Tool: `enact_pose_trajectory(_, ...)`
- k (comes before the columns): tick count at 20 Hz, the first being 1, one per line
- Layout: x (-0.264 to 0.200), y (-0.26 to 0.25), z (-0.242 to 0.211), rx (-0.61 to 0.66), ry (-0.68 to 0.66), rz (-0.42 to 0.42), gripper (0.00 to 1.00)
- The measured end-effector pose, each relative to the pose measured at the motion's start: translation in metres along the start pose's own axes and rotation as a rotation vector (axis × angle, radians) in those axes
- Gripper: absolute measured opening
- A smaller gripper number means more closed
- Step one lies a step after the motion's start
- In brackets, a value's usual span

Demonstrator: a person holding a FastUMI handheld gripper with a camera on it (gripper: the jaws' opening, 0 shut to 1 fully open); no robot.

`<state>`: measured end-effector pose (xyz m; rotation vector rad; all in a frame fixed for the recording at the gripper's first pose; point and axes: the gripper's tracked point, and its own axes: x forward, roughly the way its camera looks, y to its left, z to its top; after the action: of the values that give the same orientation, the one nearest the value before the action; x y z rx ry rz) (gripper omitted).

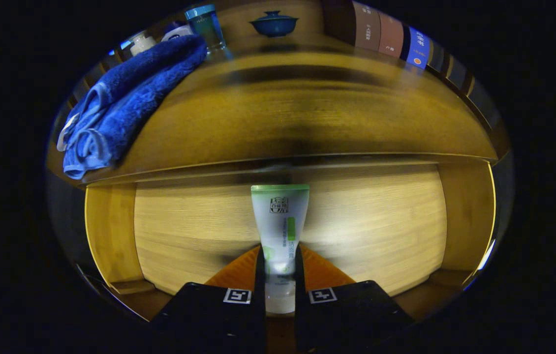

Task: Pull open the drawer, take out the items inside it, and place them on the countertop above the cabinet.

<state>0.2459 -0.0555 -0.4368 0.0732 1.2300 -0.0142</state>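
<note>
The tube (279,223) is clamped between the tongs (279,275) above the open drawer (356,221); it should be raised clear of the worktop (307,118) edge, then set down beside the towel (125,98).

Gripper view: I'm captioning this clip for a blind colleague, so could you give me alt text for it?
The gripper is shut on a white tube with a green end, held over the open wooden drawer. Beyond it lies the countertop, with a blue towel, a blue lidded bowl and books.
</note>
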Motion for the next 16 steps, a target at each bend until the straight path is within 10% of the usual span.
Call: enact_pose_trajectory(16,-0.127,0.008,0.054,0.023,-0.137,0.076,0.27)
